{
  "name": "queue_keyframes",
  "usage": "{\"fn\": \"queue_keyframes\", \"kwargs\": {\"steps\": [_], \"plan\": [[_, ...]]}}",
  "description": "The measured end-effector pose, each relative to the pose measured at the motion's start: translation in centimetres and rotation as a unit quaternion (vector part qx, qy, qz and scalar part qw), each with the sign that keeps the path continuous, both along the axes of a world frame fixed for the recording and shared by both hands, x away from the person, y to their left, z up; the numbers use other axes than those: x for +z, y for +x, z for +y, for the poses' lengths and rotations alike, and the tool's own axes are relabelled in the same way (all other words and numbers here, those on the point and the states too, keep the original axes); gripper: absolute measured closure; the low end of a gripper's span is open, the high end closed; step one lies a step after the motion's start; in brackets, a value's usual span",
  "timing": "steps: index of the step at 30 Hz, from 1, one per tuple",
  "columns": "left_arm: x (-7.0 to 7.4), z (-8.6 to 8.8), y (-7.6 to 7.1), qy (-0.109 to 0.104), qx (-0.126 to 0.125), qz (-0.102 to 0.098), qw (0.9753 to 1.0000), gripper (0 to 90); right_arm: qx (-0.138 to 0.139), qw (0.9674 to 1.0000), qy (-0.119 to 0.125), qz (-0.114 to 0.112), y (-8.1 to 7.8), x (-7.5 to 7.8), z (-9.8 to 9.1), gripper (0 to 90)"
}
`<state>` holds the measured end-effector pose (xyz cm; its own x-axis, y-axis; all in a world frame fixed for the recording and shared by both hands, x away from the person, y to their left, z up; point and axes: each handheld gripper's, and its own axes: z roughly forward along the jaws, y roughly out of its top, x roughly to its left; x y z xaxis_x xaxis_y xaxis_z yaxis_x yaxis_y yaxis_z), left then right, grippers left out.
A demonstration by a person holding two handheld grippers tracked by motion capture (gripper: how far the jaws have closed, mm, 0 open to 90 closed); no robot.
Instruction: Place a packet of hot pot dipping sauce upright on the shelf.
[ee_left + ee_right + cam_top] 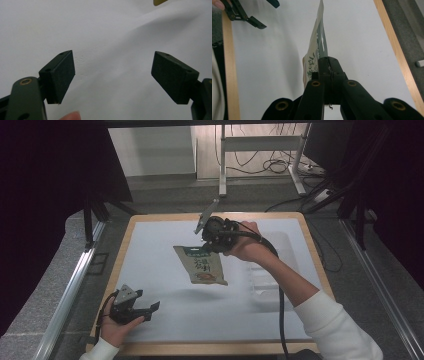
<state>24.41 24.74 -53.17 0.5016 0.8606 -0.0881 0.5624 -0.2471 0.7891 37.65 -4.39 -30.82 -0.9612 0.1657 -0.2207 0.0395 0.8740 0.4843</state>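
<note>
High view: right gripper point(206, 241), above the middle of the tabletop point(160, 235) toward its far edge, pinches the top edge of a snack packet point(202, 265), which hangs clear of the white surface and casts a shadow below. Left gripper point(150, 308) rests near the near left corner, well apart from the packet, its jaws spread wide with nothing between them. A clear plastic tray point(265, 275) lies toward the right edge. Right gripper view: jaws clamped tight on the packet point(317, 47), seen edge-on. Left gripper view: black pads point(61, 75) stand far apart over bare white tabletop.
</note>
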Motion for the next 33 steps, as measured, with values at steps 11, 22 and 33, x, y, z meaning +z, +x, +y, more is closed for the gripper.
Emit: {"fn": "queue_keyframes", "kwargs": {"steps": [11,22,33], "plan": [[0.2,0.0,0.0,0.003,0.001,-0.007,1.0000,19.0,-0.025,0.9995,0.017,-0.011,0.3,1.7,-2.3,90.0],[2.3,-3.1,-1.0,0.126,-0.009,-0.063,0.9900,19.2,-0.032,0.9967,0.071,-0.023,1.2,4.8,-5.0,90.0],[0.9,-2.2,0.3,0.060,-0.012,-0.003,0.9981,19.6,-0.068,0.9947,0.069,-0.035,1.7,5.3,-7.5,90.0]]}}
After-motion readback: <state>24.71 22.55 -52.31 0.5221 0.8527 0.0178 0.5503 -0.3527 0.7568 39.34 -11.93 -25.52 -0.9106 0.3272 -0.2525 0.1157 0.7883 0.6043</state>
